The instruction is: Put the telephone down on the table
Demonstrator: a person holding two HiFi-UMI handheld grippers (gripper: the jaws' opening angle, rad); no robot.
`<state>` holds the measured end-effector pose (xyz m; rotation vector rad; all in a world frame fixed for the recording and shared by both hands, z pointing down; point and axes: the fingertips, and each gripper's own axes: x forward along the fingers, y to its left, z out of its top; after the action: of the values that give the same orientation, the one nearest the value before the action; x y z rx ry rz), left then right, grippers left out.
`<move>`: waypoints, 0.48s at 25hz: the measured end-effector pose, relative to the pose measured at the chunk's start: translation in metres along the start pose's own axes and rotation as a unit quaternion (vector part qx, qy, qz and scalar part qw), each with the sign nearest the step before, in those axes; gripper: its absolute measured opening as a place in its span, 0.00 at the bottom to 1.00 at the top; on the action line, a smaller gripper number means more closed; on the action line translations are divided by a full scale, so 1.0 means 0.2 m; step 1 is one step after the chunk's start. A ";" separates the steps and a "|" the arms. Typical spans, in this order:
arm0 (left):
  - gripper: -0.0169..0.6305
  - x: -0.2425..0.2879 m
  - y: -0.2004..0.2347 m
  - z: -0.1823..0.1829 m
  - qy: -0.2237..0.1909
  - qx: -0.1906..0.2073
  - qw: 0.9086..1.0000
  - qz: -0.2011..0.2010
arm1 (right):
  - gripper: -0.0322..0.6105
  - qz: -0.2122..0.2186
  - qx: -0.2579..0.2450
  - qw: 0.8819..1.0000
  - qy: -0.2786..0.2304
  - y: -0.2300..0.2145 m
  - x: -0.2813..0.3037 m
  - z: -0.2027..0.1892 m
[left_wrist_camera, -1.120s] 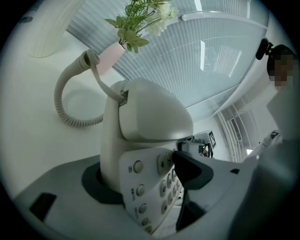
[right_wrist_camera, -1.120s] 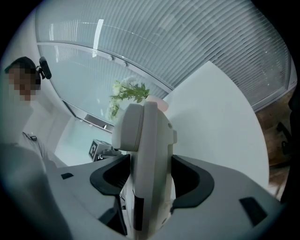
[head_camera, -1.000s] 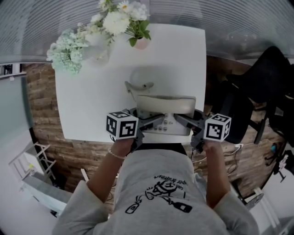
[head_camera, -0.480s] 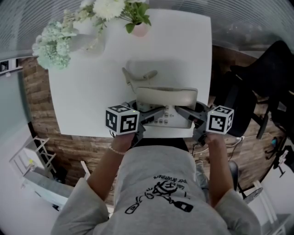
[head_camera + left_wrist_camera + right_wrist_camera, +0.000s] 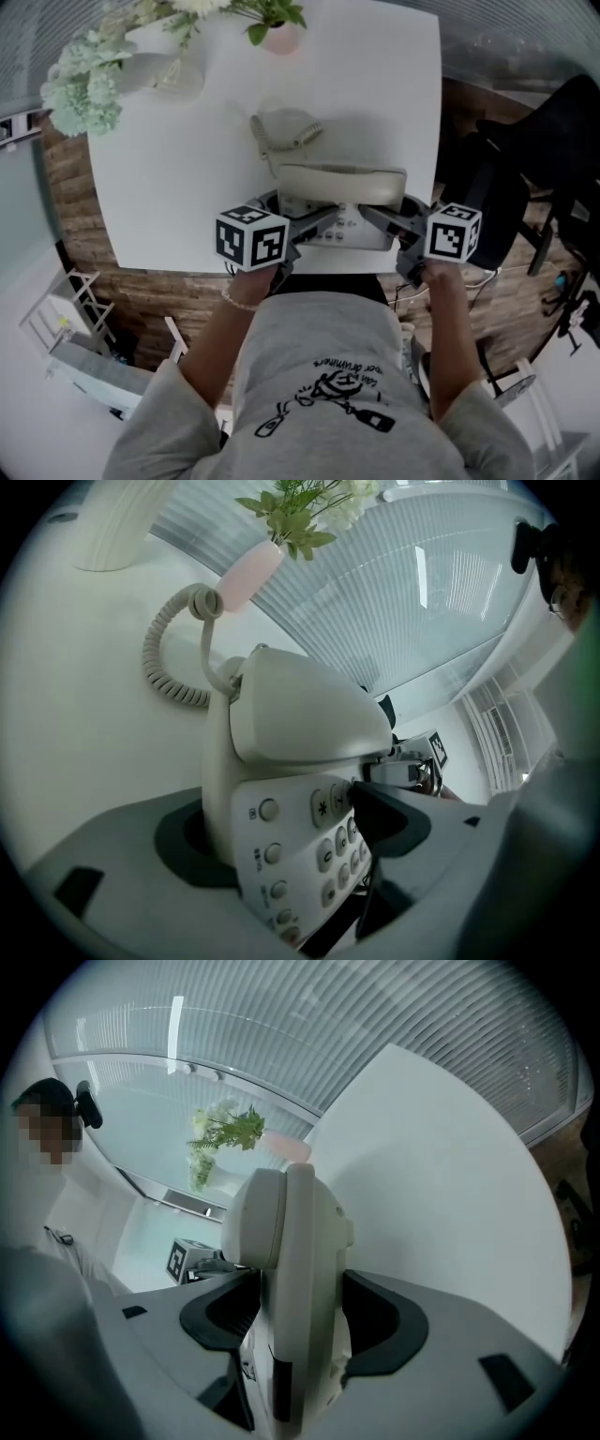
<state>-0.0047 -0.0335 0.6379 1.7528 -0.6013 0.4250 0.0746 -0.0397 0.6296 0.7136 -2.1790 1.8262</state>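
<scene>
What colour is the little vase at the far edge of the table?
Pale pink vase; it shows best in the left gripper view.

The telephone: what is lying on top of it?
A cream handset lies across the top of the telephone, its coiled cord trailing onto the white table. The cradle beneath the handset is covered; only the buttons below it show.

White square table (image 5: 169, 187) on wood-plank floor (image 5: 141, 292), daylit ribbed blinds (image 5: 403, 592) behind it, black chair (image 5: 553, 159) at right, white rack (image 5: 70, 328) lower left, pale flowers (image 5: 80, 89) and pink vase (image 5: 281, 37) at the table's far edge.
</scene>
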 end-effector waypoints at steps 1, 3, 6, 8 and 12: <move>0.60 0.00 0.01 0.00 -0.001 0.000 1.000 0.005 | 0.50 -0.001 0.000 1.000 0.001 -0.01 0.00 0.00; 0.61 0.00 0.03 -0.01 -0.003 0.002 1.000 0.016 | 0.50 -0.004 0.001 1.000 0.003 -0.02 0.01 -0.01; 0.63 0.01 0.05 -0.01 -0.004 0.008 0.999 0.034 | 0.50 -0.007 0.002 1.000 0.006 -0.04 0.02 -0.02; 0.64 0.01 0.06 -0.01 -0.004 0.010 0.999 0.040 | 0.50 -0.006 0.002 1.000 0.005 -0.05 0.02 -0.01; 0.64 0.01 0.06 -0.01 -0.007 0.011 0.999 0.048 | 0.50 -0.005 0.004 1.000 0.003 -0.06 0.02 -0.01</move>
<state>-0.0092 -0.0338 0.6491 1.7544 -0.6938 0.4880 0.0759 -0.0398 0.6417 0.7189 -2.1606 1.8309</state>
